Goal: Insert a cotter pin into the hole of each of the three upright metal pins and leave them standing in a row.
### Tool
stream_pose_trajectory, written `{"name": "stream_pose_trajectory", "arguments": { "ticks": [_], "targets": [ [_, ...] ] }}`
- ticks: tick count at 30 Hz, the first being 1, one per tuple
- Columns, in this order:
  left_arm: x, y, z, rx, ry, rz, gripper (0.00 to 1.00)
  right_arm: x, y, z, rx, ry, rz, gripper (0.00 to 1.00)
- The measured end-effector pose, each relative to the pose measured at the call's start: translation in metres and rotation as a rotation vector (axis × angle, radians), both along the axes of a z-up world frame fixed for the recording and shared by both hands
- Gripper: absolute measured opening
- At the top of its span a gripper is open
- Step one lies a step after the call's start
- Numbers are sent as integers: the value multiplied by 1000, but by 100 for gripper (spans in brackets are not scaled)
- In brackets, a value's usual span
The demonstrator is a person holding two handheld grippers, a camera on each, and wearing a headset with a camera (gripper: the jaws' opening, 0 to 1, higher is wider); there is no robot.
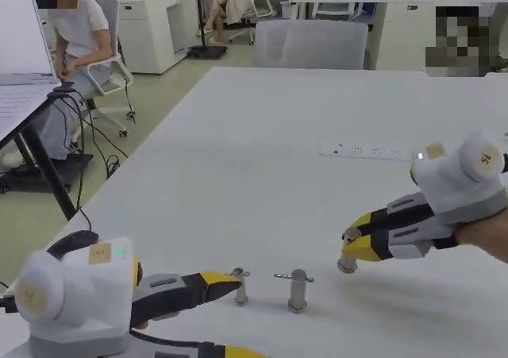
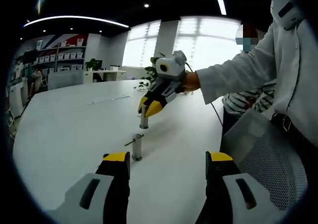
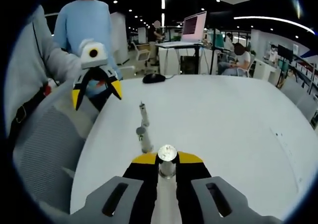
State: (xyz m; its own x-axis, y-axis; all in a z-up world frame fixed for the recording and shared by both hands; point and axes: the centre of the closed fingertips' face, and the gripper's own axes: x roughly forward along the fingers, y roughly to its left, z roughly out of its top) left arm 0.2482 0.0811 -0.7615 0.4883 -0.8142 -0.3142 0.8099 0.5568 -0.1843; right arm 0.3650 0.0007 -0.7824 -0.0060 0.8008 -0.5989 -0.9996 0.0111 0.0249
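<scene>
In the head view the right gripper (image 1: pixel 355 245) is clamped on the third metal pin (image 1: pixel 347 261), right of the left pin (image 1: pixel 240 288) and the middle pin (image 1: pixel 298 291); we should seat it square, in line with them. In the left gripper view the left gripper (image 2: pixel 168 159) gapes empty near the middle pin; we want it well clear. In the right gripper view the jaws pinch under the pin's head; we loosen slowly.

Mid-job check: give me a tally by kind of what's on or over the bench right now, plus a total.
Metal pins: 3 (left pin, middle pin, right pin)
Cotter pins: 2 (cotter pin through the middle pin; another apparently in the left pin)
Hand-held grippers: 2 (left hand-held gripper, right hand-held gripper)
Power strip: 1
Total: 8
</scene>
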Motion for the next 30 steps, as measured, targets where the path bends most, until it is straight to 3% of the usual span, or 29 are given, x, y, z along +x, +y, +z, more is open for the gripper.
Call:
{"name": "stream_pose_trajectory", "arguments": {
  "ticks": [11, 17, 30],
  "targets": [
    [-5, -9, -2, 6, 4, -24, 61, -32, -23, -10, -17, 28, 87, 13],
    [-7, -9, -2, 9, 8, -26, 61, -50, -33, -18, -37, 34, 185, 12],
    [-10, -8, -4, 19, 14, -20, 61, -69, -40, -27, -37, 56, 299, 13]
  ]
}}
